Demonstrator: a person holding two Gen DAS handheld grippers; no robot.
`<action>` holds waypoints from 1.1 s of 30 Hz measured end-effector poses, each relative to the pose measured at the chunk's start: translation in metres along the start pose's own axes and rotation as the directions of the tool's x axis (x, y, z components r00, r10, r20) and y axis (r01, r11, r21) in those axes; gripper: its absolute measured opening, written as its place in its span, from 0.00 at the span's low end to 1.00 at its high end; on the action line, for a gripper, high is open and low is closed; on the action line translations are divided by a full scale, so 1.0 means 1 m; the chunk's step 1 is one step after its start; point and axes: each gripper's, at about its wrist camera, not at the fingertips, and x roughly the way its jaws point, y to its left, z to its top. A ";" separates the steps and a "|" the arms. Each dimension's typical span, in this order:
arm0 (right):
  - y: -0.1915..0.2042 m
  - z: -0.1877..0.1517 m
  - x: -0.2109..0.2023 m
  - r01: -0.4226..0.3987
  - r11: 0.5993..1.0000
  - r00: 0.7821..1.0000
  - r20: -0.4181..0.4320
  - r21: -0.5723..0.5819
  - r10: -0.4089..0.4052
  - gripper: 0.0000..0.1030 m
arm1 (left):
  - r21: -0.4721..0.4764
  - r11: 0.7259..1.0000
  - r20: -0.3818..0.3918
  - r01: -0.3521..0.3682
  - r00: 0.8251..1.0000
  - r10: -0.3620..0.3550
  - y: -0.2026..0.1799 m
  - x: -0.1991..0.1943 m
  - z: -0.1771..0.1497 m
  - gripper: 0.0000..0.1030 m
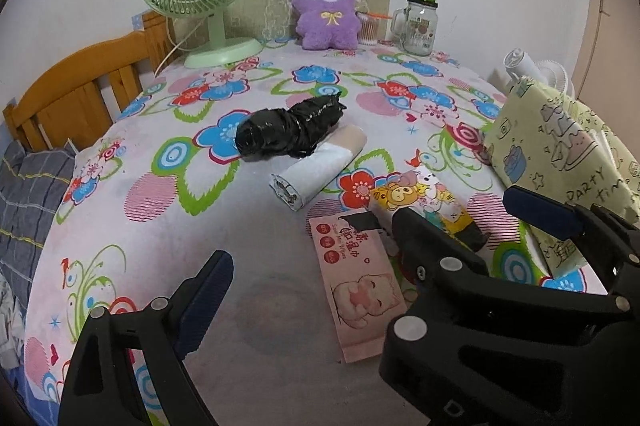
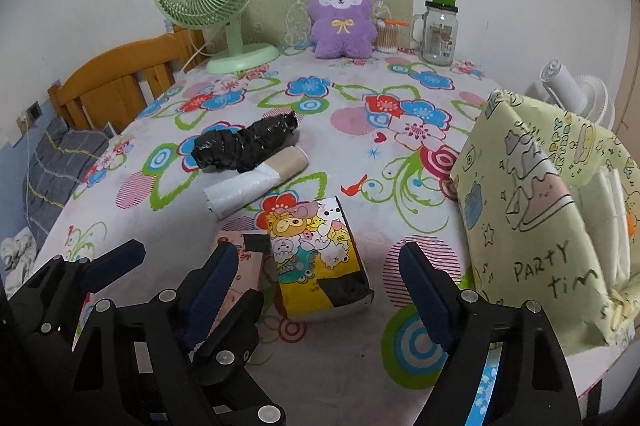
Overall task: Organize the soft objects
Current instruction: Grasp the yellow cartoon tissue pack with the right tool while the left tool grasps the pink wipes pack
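The right gripper (image 2: 320,290) hangs low over the near edge of the flower-printed tablecloth (image 2: 360,146) with its blue-padded jaws spread wide and nothing pressed between the pads; the cartoon-printed yellow and white tissue pack (image 2: 316,258) lies directly ahead of it, inside the span of the jaws but touching neither. That pack's long axis runs away from the gripper, near end toward the camera and far end toward the middle of the table, so the jaws straddle its narrow width, which looks to be the grip the coming move calls for. Just to the left, the left gripper (image 1: 308,266) is also wide open and empty, and the flat pink wet-wipes pack with a baby face (image 1: 360,290) lies between its fingers, again lengthwise along the pointing direction, touching the cartoon pack's side. Each hand is thus nearest its own pack. To the right stands the large pale-green soft package printed "PARTY time" (image 2: 532,226), near the right gripper. Farther off, mid-table, a black crinkled plastic roll (image 2: 244,146) and a white and beige bag roll (image 2: 248,186) lie side by side, angled across both grippers. At the back sits the purple plush toy (image 2: 344,22), well apart.
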 end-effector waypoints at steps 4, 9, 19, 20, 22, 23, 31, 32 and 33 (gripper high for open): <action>-0.002 -0.001 0.013 -0.009 1.000 0.999 -0.041 0.009 0.009 0.75 | -0.001 1.000 -0.037 -0.010 0.999 0.010 0.001 0.011 0.000 0.90; -0.004 0.001 0.026 -0.027 0.999 0.997 -0.076 0.018 0.028 0.67 | -0.005 1.000 -0.061 -0.013 0.998 0.013 0.002 0.020 0.001 0.90; -0.007 0.003 0.035 -0.041 0.999 0.995 -0.093 0.019 0.042 0.50 | -0.010 0.999 -0.067 -0.041 0.997 0.040 -0.002 0.025 0.005 0.81; -0.009 0.004 0.035 -0.041 0.999 0.995 -0.093 0.020 0.043 0.50 | -0.012 0.999 -0.067 -0.040 0.997 0.039 -0.003 0.024 0.005 0.78; -0.010 0.004 0.034 -0.039 0.999 0.995 -0.093 0.023 0.041 0.50 | -0.013 0.999 -0.065 -0.038 0.997 0.037 -0.005 0.023 0.006 0.71; -0.011 0.004 0.034 -0.038 0.999 0.995 -0.092 0.026 0.040 0.50 | -0.014 0.999 -0.064 -0.033 0.997 0.032 -0.006 0.023 0.006 0.64; -0.018 0.002 0.029 -0.037 0.999 0.995 -0.092 0.039 0.041 0.50 | -0.011 1.000 -0.064 -0.010 0.998 0.009 -0.014 0.019 0.005 0.39; -0.018 0.002 0.029 -0.039 0.999 0.995 -0.092 0.038 0.042 0.50 | -0.011 1.000 -0.066 -0.006 0.998 0.005 -0.014 0.018 0.004 0.39; -0.018 0.001 0.028 -0.039 0.999 0.995 -0.091 0.038 0.042 0.50 | -0.012 1.000 -0.067 -0.002 0.998 0.001 -0.014 0.017 0.004 0.39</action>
